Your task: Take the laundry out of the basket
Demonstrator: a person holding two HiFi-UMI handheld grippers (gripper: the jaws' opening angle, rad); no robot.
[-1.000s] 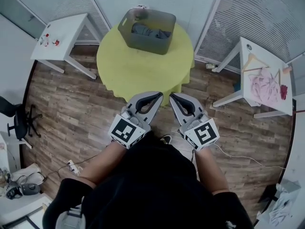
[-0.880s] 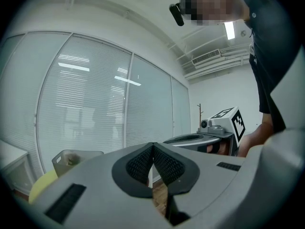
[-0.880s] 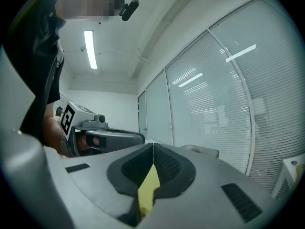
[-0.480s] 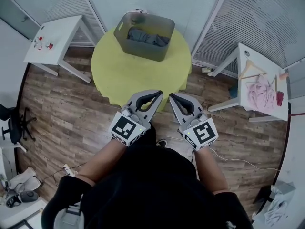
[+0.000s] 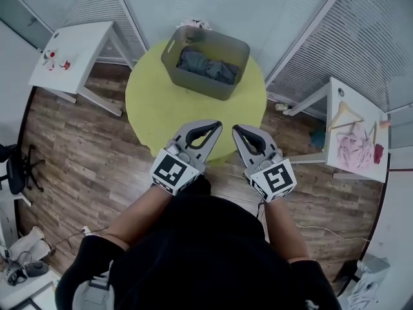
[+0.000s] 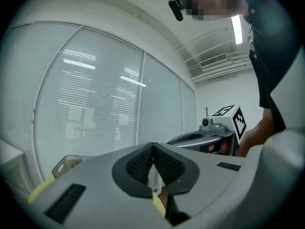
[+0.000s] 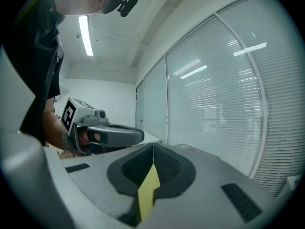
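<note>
Since the earlier frame the person has closed in on the round yellow bench (image 5: 155, 108). Both grippers, which were then short of it over the wooden floor, now reach across its near edge, and the basket looms larger ahead.

The grey basket (image 5: 201, 86) stands at the bench's far edge, its long axis running across the view from left to right, with the right end swung a little nearer. The laundry (image 5: 208, 64), a dark grey heap, lies inside it and stretches along that same axis, not yet taken out.

The left gripper (image 5: 217, 126) and the right gripper (image 5: 236, 130) are held side by side and pointed at the basket, with bare yellow bench between them and it. In the left gripper view the pads (image 6: 143, 163) meet at the tip with nothing between them. The right gripper view shows the same, shut and empty.

The basket lies straight ahead and slightly left of the pair, so the left gripper looks marginally nearer. Both would need to open before reaching over the rim.
</note>
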